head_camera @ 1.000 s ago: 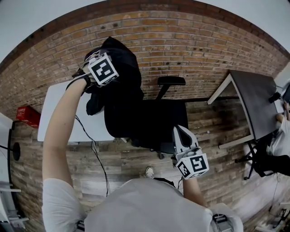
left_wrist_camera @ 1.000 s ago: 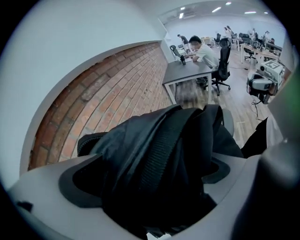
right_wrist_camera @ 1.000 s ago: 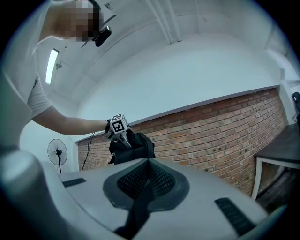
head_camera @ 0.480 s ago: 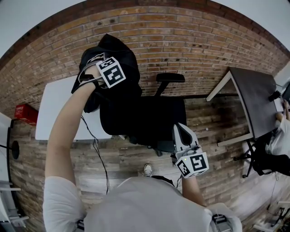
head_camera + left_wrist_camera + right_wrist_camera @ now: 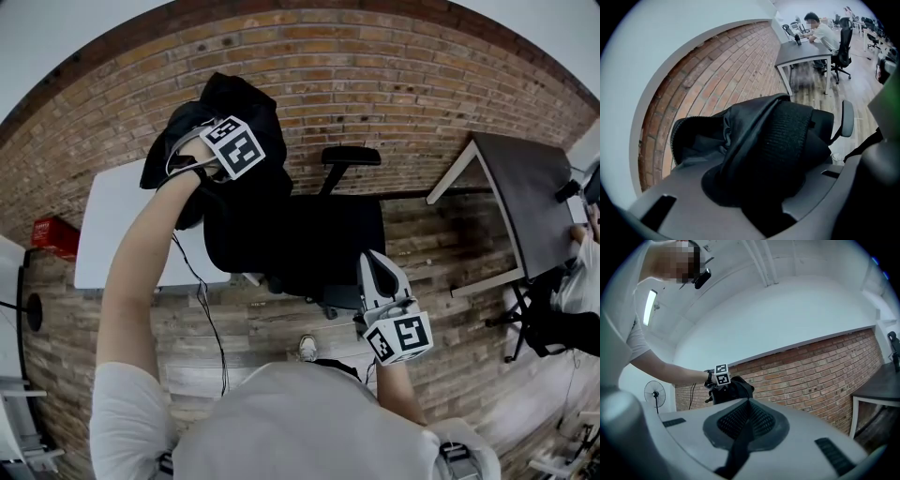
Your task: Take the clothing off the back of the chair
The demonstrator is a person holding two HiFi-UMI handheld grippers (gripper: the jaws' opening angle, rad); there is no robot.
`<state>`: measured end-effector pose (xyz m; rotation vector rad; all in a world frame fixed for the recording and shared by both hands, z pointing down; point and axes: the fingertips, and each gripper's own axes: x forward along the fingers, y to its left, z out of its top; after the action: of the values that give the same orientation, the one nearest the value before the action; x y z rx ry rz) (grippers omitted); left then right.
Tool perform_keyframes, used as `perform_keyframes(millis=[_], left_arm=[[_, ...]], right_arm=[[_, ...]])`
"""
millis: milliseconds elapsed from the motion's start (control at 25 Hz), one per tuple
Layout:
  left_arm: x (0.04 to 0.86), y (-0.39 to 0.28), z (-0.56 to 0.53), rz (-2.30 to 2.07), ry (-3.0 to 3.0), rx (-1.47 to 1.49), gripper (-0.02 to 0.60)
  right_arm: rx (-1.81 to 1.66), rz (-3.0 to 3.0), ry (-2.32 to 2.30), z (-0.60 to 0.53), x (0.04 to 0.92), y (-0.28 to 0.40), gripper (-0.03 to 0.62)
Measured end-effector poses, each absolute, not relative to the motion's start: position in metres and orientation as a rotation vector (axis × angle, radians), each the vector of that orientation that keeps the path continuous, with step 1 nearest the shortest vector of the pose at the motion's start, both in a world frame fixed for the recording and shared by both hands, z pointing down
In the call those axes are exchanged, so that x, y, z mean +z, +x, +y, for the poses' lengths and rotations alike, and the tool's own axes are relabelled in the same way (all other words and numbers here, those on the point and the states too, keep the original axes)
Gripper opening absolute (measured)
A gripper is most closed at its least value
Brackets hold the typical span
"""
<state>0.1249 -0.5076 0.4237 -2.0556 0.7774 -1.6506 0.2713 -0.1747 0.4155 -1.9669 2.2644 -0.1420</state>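
Note:
A black jacket (image 5: 246,122) hangs over the back of a black office chair (image 5: 328,244) by the brick wall. My left gripper (image 5: 192,141) is at the top of the chair back, pointing down into the jacket. In the left gripper view its jaws are closing on the jacket's ribbed collar (image 5: 778,140), and the fabric is pinched between them at my left gripper (image 5: 754,187). My right gripper (image 5: 377,264) is held level in front of the chair seat. It is shut with nothing between its jaws, as my right gripper (image 5: 740,427) shows in its own view.
A white table (image 5: 103,225) stands left of the chair with a cable (image 5: 202,319) hanging to the wooden floor. A red box (image 5: 52,234) lies at far left. A dark desk (image 5: 525,206) with a seated person (image 5: 581,281) is at right. The chair's armrest (image 5: 352,157) sticks out.
My left gripper has come down onto the top of the jacket and closed on its collar, and the fabric has bunched up to the left. The right gripper has stayed put.

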Motion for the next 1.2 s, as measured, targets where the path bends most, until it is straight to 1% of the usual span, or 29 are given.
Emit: perform_keyframes(millis=[120,240,400,600,760,920,1200], left_arm=[[0.416,0.125,-0.501,0.823,-2.129,-1.570,0.110],[0.400,0.123,-0.494,0.893,-2.240,-1.433,0.098],[0.367,0.111,-0.489,1.043,-2.424,-1.157,0.097],[0.346,0.085,-0.473,1.169,-2.672,-0.845,0.095],[0.327,0.073,-0.457,1.221,-2.798,-0.681,0.092],[0.313,0.058,-0.441,1.264,-2.803,-0.542,0.092],[0.285,0.021,-0.418,1.296,-2.868,-0.300,0.091]], right_arm=[[-0.142,2.260,-1.966,-0.169,0.415,0.272,0.020],[-0.134,2.269,-1.952,-0.166,0.413,0.267,0.020],[-0.117,2.287,-1.927,-0.163,0.407,0.258,0.020],[-0.101,2.319,-1.896,-0.160,0.401,0.239,0.020],[-0.099,2.344,-1.861,-0.162,0.395,0.220,0.020],[-0.073,2.393,-1.819,-0.160,0.390,0.195,0.020],[-0.065,2.422,-1.796,-0.160,0.383,0.173,0.020]])
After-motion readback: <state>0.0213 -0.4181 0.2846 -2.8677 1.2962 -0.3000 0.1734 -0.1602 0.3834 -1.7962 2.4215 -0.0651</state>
